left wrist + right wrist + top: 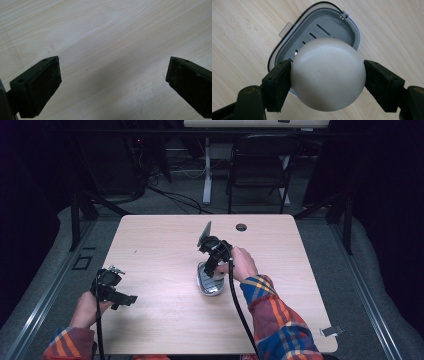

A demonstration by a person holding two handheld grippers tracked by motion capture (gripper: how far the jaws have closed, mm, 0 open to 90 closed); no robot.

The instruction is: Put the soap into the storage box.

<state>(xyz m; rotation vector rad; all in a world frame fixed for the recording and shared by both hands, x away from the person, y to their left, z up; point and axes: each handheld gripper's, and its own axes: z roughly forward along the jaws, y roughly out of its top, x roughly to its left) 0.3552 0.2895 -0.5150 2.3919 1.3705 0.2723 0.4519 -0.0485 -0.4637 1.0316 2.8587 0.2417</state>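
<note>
A smooth, round white soap-like lump [327, 62] sits between the pads of my right gripper [328, 73], which is shut on it. Directly beneath lies a grey slotted soap dish [337, 25] with a pale rim and a small tab, flat on the wooden table [242, 30]. From the high view, the right gripper [210, 267] points down over the dish [210, 289] at the table's middle. My left gripper [125, 300] rests near the front left edge. Its jaws stand wide open over bare wood in the left gripper view [113, 75].
A dark cable hole [241, 227] is set into the far side of the table. A small grey clip-like object [331, 331] lies at the front right corner. A black folding chair [260, 165] and a white desk leg [207, 170] stand beyond the table.
</note>
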